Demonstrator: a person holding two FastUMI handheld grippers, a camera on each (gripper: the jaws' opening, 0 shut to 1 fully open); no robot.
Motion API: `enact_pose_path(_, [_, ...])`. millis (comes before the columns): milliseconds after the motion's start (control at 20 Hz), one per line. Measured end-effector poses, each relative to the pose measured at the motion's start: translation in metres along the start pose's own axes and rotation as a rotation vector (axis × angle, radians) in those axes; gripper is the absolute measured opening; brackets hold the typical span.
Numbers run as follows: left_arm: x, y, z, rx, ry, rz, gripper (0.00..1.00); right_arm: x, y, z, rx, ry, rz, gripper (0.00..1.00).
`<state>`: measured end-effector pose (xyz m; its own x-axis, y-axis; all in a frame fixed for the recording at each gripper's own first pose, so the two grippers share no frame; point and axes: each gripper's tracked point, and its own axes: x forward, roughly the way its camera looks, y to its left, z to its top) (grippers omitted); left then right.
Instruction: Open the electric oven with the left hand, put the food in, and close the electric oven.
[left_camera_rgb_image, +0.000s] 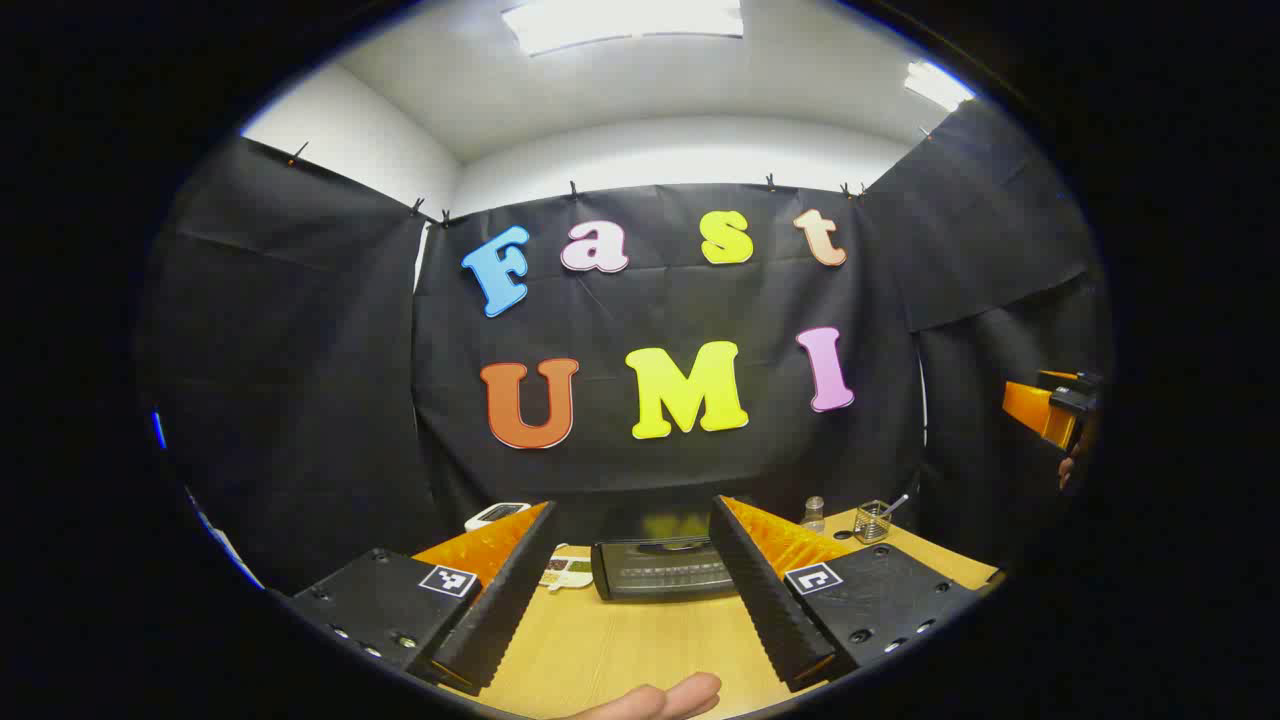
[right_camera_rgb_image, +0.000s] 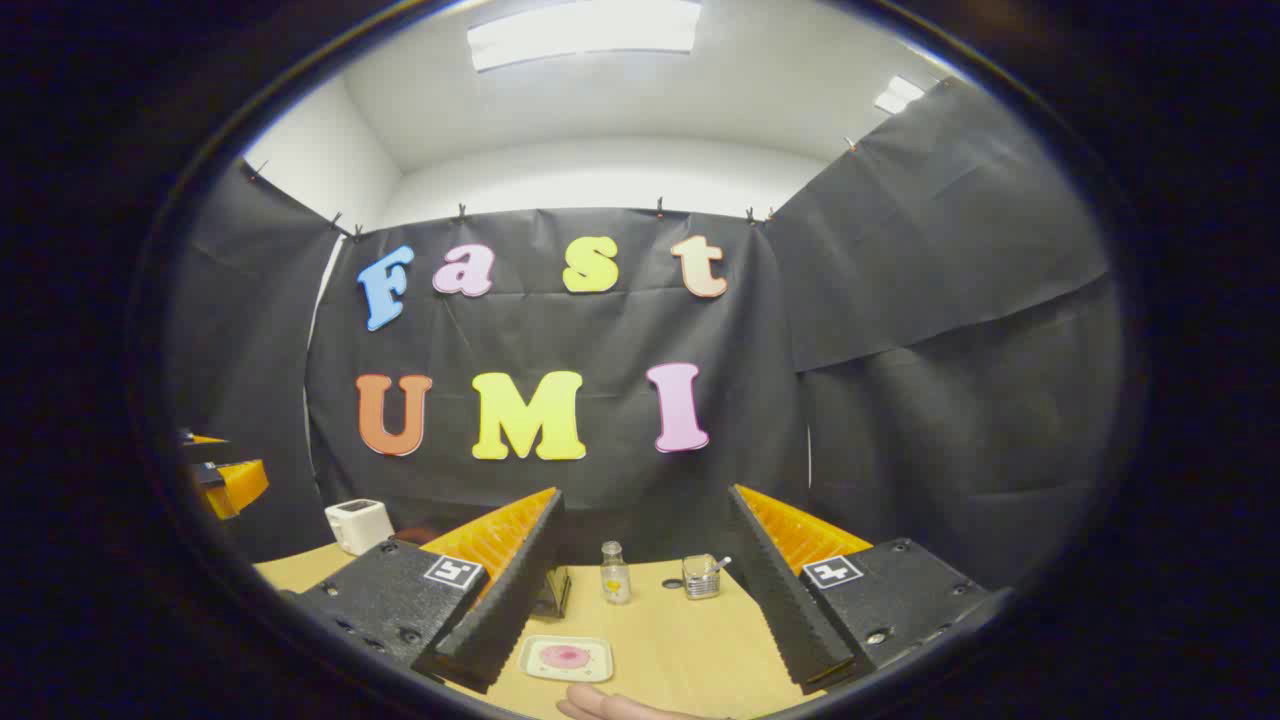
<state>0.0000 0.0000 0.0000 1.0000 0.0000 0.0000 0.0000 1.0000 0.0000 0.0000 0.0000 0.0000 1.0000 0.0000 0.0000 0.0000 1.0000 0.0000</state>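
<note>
Task not started: oven shut at 12 o'clock, plate waiting; I hold left gripper and right gripper apart, empty.

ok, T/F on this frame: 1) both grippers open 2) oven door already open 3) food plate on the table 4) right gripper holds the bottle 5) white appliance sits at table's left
1) Left gripper and right gripper are both open: true.
2) Oven door is open: false, it looks closed.
3) Plate with food lies on the table: true.
4) Right gripper holds the bottle: false, the bottle stands free on the table, untouched.
5) White appliance sits at the table's left in the right gripper view: true.
</note>
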Motion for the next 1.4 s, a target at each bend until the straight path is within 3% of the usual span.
enact_pose_path(700, [0.006, -0.002, -0.002, -0.054, -0.017, 0.029, 0.96, 0.002, -0.010, -0.009, -0.064, -0.020, -0.029, 1.00])
enact_pose_path(1100, [0.099, -0.004, -0.052, -0.044, 0.071, 0.050, 0.96, 0.014, -0.003, -0.032, -0.051, -0.010, -0.003, 1.00])
enact_pose_path(1400, [0.171, -0.020, -0.072, -0.081, 0.050, -0.002, 0.96, 0.029, -0.013, -0.043, -0.041, 0.011, -0.005, 1.00])
